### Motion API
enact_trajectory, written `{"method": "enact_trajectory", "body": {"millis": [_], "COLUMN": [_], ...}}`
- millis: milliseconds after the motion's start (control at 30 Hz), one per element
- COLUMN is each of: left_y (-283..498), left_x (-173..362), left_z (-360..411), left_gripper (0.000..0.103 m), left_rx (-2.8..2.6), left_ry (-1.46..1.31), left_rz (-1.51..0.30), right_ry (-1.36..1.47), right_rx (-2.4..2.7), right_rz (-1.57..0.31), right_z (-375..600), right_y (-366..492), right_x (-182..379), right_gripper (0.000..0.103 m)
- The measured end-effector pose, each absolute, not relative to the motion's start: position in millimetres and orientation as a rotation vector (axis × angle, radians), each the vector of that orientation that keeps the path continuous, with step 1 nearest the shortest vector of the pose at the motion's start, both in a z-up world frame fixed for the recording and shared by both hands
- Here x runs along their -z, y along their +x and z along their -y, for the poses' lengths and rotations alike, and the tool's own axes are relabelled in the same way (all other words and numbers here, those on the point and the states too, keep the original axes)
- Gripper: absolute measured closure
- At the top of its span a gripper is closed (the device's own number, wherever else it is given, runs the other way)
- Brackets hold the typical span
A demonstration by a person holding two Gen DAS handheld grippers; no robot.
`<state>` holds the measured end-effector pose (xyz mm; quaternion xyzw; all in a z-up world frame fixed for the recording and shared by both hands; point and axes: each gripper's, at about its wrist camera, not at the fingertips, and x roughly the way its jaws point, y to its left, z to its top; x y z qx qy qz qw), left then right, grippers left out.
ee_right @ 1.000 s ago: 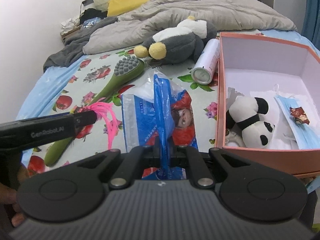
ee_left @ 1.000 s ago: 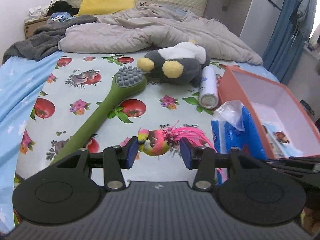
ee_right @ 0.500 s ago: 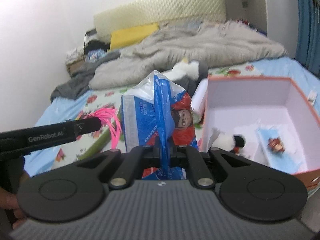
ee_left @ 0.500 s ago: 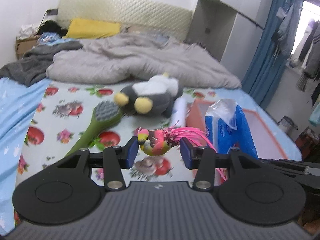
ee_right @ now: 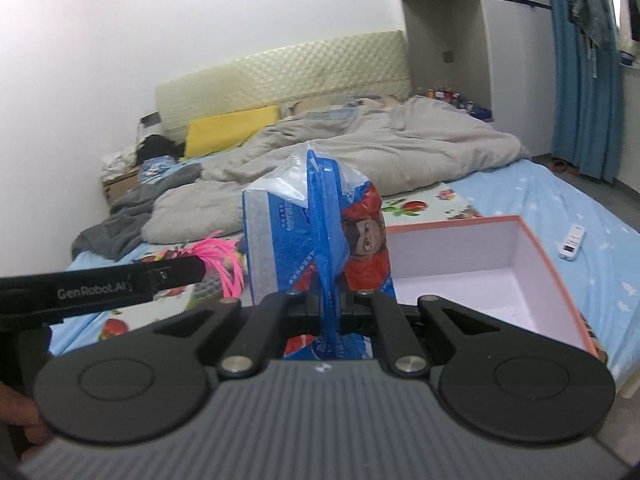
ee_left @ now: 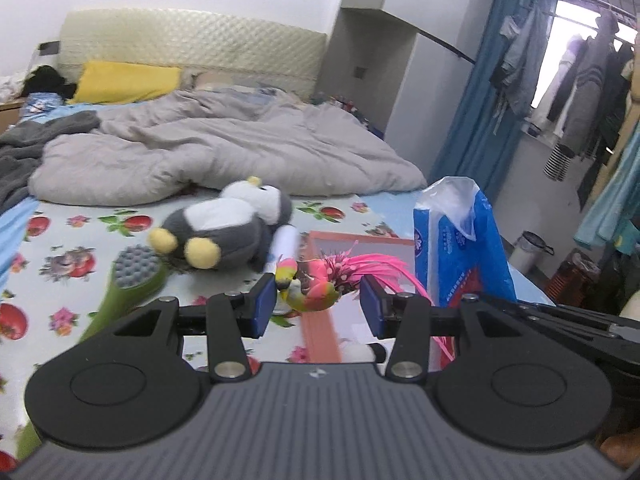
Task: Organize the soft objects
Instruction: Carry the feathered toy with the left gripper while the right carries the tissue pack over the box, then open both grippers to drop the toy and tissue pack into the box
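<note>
Gripping the blue plastic film of a tissue pack (ee_right: 316, 240), the right gripper (ee_right: 326, 300) had its fingers pinched nearly together, the pack standing upright at 12 o'clock of its own view. The left gripper (ee_left: 318, 306) held a pink-feathered toy bird (ee_left: 320, 284) between its blue pads (ee_left: 264, 304), the jaws set moderately wide; whether both pads touched the bird could not be told. An orange-rimmed box (ee_right: 536, 248) with a white interior lay at 3 o'clock of the tissue pack in the right wrist view. On the fruit-print sheet (ee_left: 60, 264), a grey plush penguin (ee_left: 224, 228) rested at 11 o'clock of the bird, just beside a green massage brush (ee_left: 132, 276).
</note>
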<state>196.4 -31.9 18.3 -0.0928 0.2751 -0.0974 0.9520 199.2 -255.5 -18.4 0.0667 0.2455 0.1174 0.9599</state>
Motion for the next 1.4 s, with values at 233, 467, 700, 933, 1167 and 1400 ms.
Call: {"method": "enact_trajectory", "body": {"millis": [233,467,700,933,1167,1400], "left_y": [233.5,275.0,313.9,339.9,350.6,359.0], "left_x": [1.5,41.2,74.1,98.1,111.3,120.2], "left_z": [76.9,116.9,142.1,155.8,163.5,162.5], "left_gripper": [0.051,0.051,0.051,0.051,0.051,0.036], "left_rx": [0.282,0.333,0.359,0.367,0.374,0.361], "left_ry": [-0.164,-0.136,-0.110,-0.088,-0.058,-0.059], "left_rz": [-0.618,-0.708,-0.786,-0.848,-0.877,-0.911], "right_ry": [0.172,0.202,0.230,0.235,0.245,0.266], "right_rx": [-0.172,-0.113,-0.086,-0.070,-0.061,-0.049], "right_rz": [-0.536,-0.598,-0.657,-0.713,-0.739,-0.767], "right_z": [291.8,317.0,331.8,339.3,342.8,348.8], "right_y": [223.1,243.5,263.3,281.1,288.7,293.0], "right_x": [44.8,76.5,102.9,123.2,133.2,138.8], "right_gripper": [0.095,0.095,0.094,0.093,0.092,0.062]}}
